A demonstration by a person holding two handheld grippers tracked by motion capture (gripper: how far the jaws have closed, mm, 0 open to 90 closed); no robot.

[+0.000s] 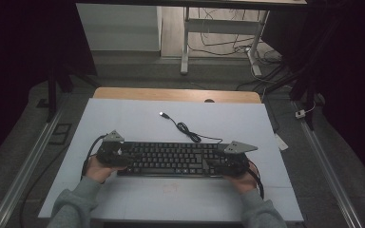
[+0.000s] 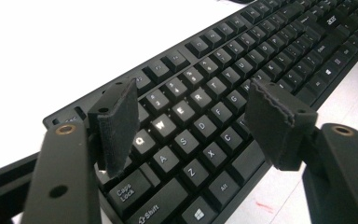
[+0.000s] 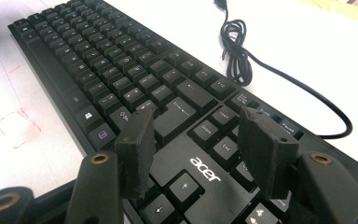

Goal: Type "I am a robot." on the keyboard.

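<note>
A black Acer keyboard (image 1: 171, 159) lies lengthwise on the white board (image 1: 123, 118), its cable (image 1: 185, 127) coiled behind it and ending in a USB plug (image 1: 162, 114). My left gripper (image 1: 126, 156) hovers at the keyboard's left end. Its jaws stand open above the letter keys of the keyboard (image 2: 223, 84), with nothing between the pads (image 2: 119, 126). My right gripper (image 1: 214, 164) is at the right end, open over the logo and arrow keys of the keyboard (image 3: 98, 60); the cable (image 3: 235, 51) runs past on the right. Neither gripper holds anything.
The white board covers a wooden table whose far edge (image 1: 171, 94) shows behind it. A faint red square mark (image 3: 16, 126) is drawn on the board in front of the keyboard. Beyond the table stand desk legs (image 1: 185, 47) and floor cables.
</note>
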